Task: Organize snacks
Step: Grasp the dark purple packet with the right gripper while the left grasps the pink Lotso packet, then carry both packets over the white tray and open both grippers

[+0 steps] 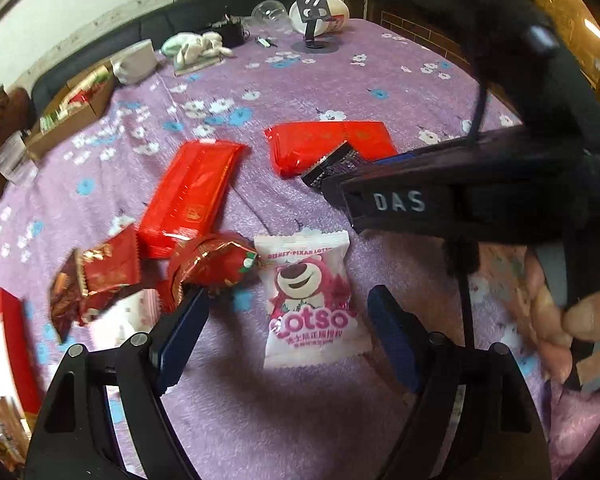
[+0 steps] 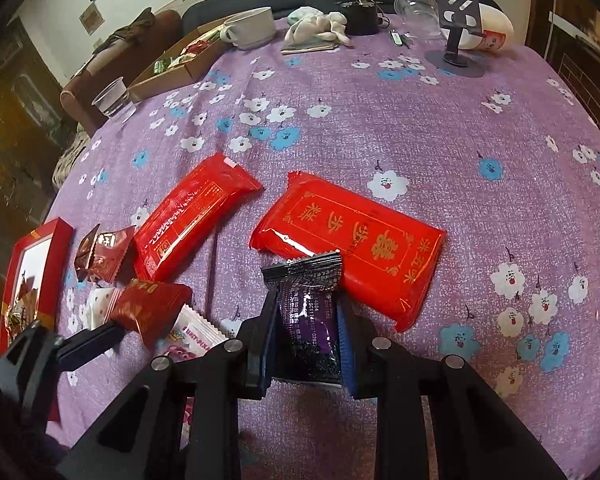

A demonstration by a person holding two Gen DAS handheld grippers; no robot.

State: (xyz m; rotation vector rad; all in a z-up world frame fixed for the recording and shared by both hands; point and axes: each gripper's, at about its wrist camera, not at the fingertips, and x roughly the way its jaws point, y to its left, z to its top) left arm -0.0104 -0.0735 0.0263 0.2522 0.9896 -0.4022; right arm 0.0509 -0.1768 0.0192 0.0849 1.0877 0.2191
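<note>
A white and pink Lotso snack packet (image 1: pixel 308 300) lies flat on the purple flowered cloth, between the fingers of my left gripper (image 1: pixel 288 330), which stands open around it without touching. My right gripper (image 2: pixel 307 336) is shut on a black and purple snack packet (image 2: pixel 308 316), held just above the cloth at the near edge of a flat red pack (image 2: pixel 352 244). A second, longer red pack (image 2: pixel 192 224) lies to its left. Small red wrapped candies (image 1: pixel 208 268) (image 1: pixel 100 276) sit left of the Lotso packet. A hand (image 1: pixel 560 312) grips the right tool.
A red box (image 2: pixel 32 276) lies at the cloth's left edge. Along the far side stand a cardboard box of snacks (image 2: pixel 180 64), a clear plastic cup (image 2: pixel 112 98), a white bowl (image 2: pixel 252 28), a bundled cloth (image 2: pixel 320 24) and a dark phone stand (image 2: pixel 456 8).
</note>
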